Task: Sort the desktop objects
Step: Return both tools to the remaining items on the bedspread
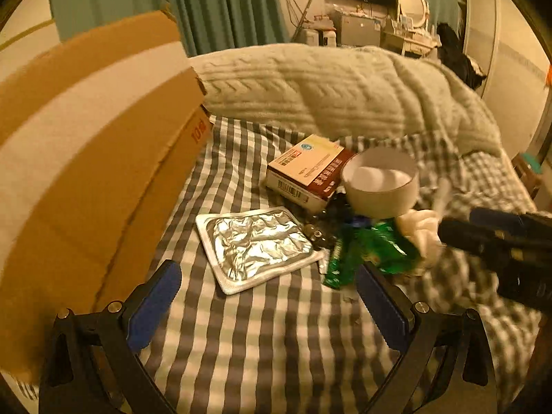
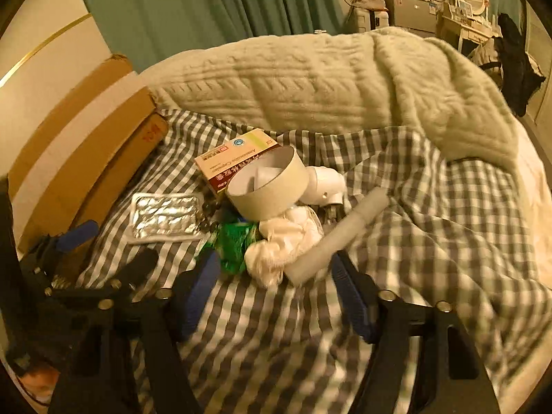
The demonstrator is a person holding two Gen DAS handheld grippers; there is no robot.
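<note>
Location: bed (image 1: pixel 262 345) with checked sheet, not a counter. Cardboard box (image 1: pixel 103 158) along the left edge; knitted blanket (image 1: pixel 327 82) heaped at the far side.

Items to sort, clustered mid-bed: foil blister sheet (image 1: pixel 257 246) lying flat, nearest the box; medicine carton (image 1: pixel 307 176) beyond it; round paper tub (image 1: pixel 381 181) tilted against the carton; green wrapper (image 1: pixel 369 252) just beside the foil; white crumpled cloth (image 2: pixel 286 241) touching the wrapper; pale tube (image 2: pixel 339 233) lying aslant to the right of the cloth; white plug-like fitting (image 2: pixel 326 184) behind the tub. Small dark items under the tub, too blurred to identify.

Left claw (image 1: pixel 269 307): spread, empty, poised short of the foil sheet. Right claw (image 2: pixel 274 296): spread partway, empty, aimed at cloth and tube end; nothing pinched.

Step in hand, judged: approach, no item yet lifted, sorting not begun.

Next move calls for: low, flat entry under the foil sheet's edge; narrower closing on the tube, clear of the cloth.
</note>
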